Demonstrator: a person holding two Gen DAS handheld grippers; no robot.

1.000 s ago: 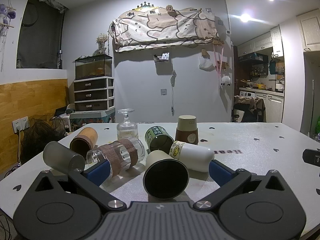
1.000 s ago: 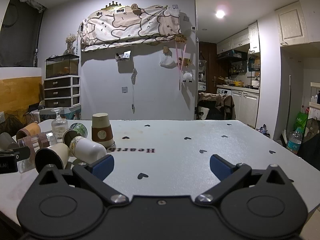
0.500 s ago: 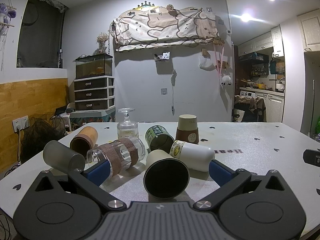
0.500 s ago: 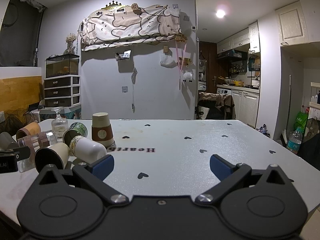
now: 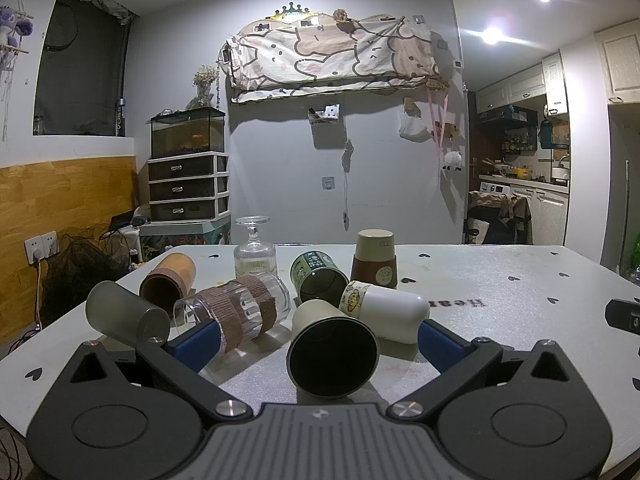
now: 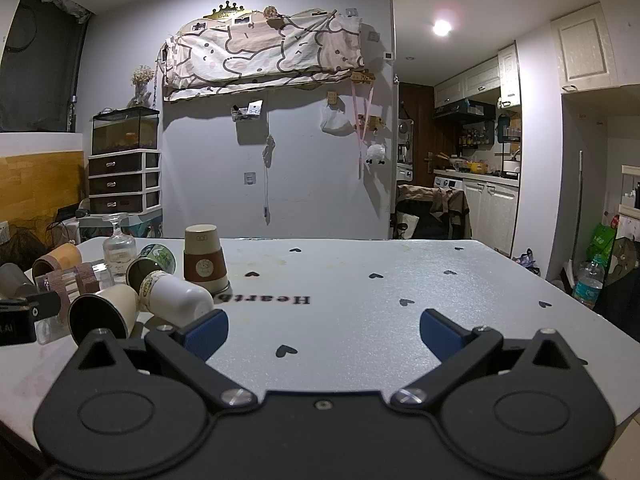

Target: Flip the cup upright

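A cluster of cups lies on the white table (image 5: 500,280). A cream cup (image 5: 332,348) lies on its side, dark mouth toward me, between the open fingers of my left gripper (image 5: 316,340). Beside it lie a white cup (image 5: 388,316), a green can-like cup (image 5: 318,278), a clear glass with brown bands (image 5: 240,312), a grey cup (image 5: 124,316) and a wooden cup (image 5: 168,278). A brown-sleeved paper cup (image 5: 375,260) and a stemmed glass (image 5: 255,252) stand upside down. My right gripper (image 6: 324,330) is open and empty over bare table, right of the cluster (image 6: 120,288).
The table (image 6: 400,280) has small black hearts and printed lettering (image 6: 264,300). A drawer unit with a fish tank (image 5: 188,176) stands behind at left. A kitchen (image 6: 480,184) lies at the back right. The table's right edge drops off near a water bottle (image 6: 588,284).
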